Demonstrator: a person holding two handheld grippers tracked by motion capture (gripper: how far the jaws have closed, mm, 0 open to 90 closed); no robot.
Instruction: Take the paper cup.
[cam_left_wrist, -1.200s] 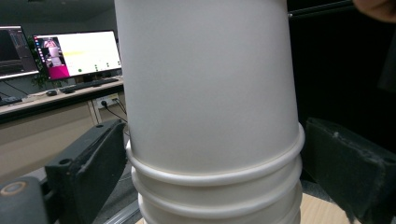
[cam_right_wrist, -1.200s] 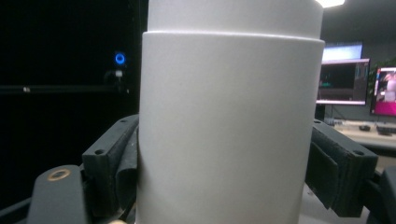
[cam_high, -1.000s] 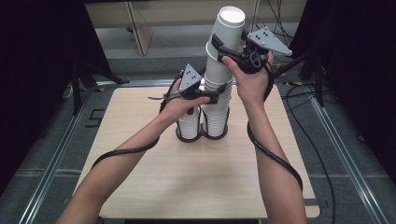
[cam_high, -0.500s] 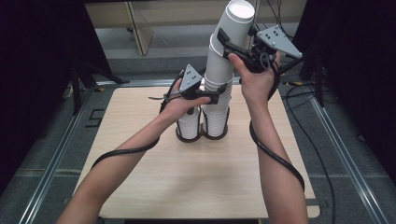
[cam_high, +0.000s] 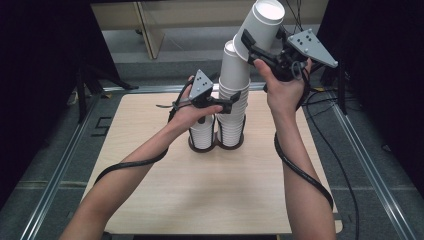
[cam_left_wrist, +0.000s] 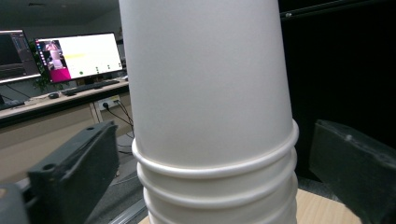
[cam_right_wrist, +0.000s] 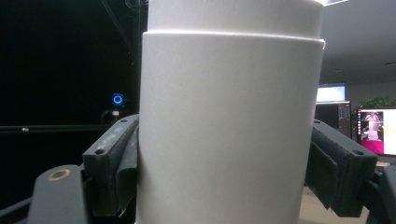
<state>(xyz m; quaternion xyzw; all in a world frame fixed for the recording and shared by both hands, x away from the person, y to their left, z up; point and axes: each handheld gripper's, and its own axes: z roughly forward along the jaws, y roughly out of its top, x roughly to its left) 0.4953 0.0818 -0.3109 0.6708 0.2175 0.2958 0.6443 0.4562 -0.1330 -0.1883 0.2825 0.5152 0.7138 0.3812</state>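
- Right gripper (cam_high: 250, 44) pinches a white cup (cam_high: 260, 25), tilted above the stack (cam_high: 233, 100).
- Left gripper (cam_high: 231, 100) has just been opening; its jaws stand spread around the stack, not touching.

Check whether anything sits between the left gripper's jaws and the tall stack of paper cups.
Nothing visible does. The left gripper straddles the tall cup stack with open gaps on both sides, its jaws having just opened. The right gripper holds the lifted cup tilted above the stack.
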